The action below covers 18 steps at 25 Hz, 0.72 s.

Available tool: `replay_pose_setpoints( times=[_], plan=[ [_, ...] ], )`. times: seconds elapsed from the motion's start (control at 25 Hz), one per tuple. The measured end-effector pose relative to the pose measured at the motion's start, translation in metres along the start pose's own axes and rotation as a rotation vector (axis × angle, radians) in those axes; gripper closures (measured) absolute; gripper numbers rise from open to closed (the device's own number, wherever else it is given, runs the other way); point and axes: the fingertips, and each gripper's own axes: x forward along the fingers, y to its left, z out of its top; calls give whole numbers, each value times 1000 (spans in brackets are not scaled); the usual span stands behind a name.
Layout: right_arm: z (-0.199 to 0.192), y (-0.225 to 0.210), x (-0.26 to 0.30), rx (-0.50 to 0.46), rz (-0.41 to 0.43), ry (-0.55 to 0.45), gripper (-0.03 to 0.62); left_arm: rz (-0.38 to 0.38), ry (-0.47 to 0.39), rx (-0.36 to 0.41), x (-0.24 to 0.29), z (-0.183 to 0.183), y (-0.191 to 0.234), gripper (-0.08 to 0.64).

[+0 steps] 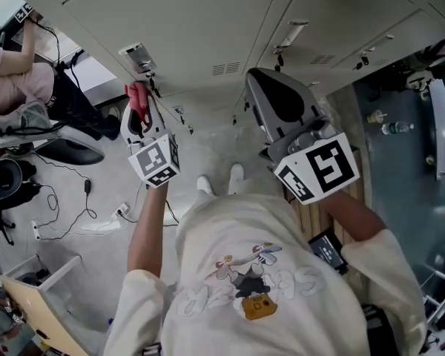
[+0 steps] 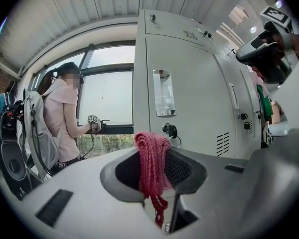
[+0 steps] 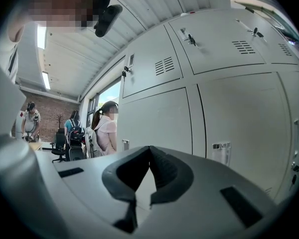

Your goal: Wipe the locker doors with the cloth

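A red knitted cloth (image 2: 152,166) hangs pinched between the jaws of my left gripper (image 2: 154,156), and it also shows as a red fold (image 1: 139,102) at that gripper's tip (image 1: 139,113) in the head view. The grey locker doors (image 2: 189,98) stand a short way ahead of it, with a label holder (image 2: 163,92) and a keyed lock (image 2: 170,130) on the nearest door. My right gripper (image 3: 147,158) is shut with nothing in it, its tips meeting in front of a plain locker door (image 3: 234,128). In the head view it (image 1: 263,87) is held up close to the lockers (image 1: 208,21).
A person in a pink top with a backpack (image 2: 60,118) stands at the window to the left, holding another gripper. Cables, a power strip (image 1: 111,217) and a clear bin (image 1: 59,288) lie on the floor at left. A wooden bench (image 1: 311,213) and a dark table (image 1: 408,147) are at right.
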Motion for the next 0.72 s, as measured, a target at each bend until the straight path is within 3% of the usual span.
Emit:
replay_pose_setpoints(
  times=[0.48, 0.72],
  plan=[
    [-2, -15, -8, 3, -69, 2, 590, -58, -1, 0, 11, -6, -20, 448],
    [1, -16, -16, 4, -85, -4, 591, -41, 4, -35, 10, -6, -25, 448]
  ],
)
